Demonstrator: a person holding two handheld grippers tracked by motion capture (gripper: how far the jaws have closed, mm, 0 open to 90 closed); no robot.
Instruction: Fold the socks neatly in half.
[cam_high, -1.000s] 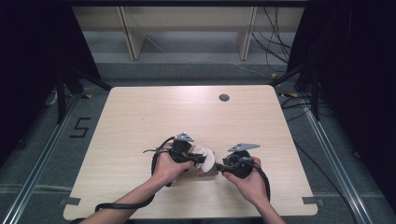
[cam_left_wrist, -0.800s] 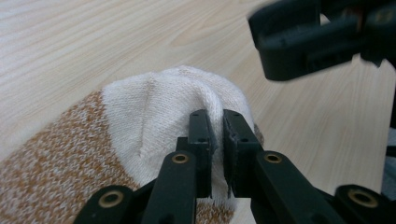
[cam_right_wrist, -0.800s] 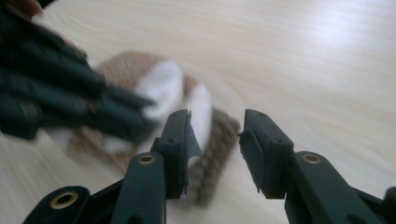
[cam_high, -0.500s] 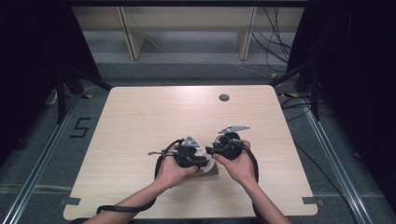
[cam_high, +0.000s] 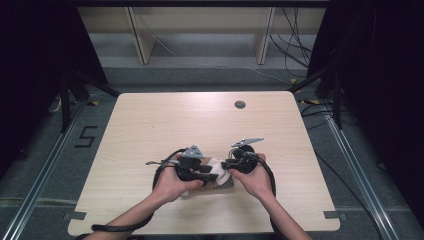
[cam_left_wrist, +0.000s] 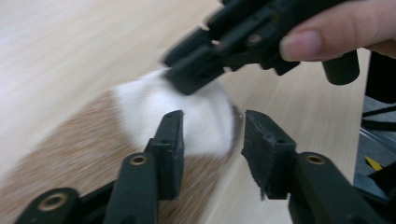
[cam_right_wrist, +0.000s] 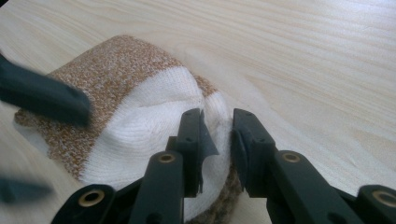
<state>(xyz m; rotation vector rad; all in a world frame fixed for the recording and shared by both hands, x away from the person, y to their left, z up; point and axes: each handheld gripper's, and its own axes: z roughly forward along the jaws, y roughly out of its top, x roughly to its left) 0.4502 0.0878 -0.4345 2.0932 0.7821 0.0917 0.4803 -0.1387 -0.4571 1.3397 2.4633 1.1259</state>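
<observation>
— Sock (cam_high: 216, 172), folded or bunched, brown-flecked with a white part, sits on the wooden table (cam_high: 150, 125) well toward the person's edge, between the two hands.

— Which hand is on it?

— Both are close. The right gripper (cam_right_wrist: 217, 140) comes at the sock's white part; its jaws have just been closing and now stand narrow, with a fold of white knit in the gap between them. Whether the pads already pinch that fold I cannot tell.

— And the other one?

— The left gripper (cam_left_wrist: 212, 140) has just been opening. Its jaws stand moderately apart, in front of the sock's white part and pressing on nothing. In the left gripper view the right gripper hangs just above the sock, blurred, a fingertip (cam_left_wrist: 301, 44) of the person's hand resting on it.

— From above?

— The left gripper (cam_high: 197, 172) lies at the sock's left edge, the right gripper (cam_high: 232, 164) at its right, the two nearly meeting over it. A dark round hole (cam_high: 240, 104) in the table lies well beyond the sock, toward the far edge.
</observation>
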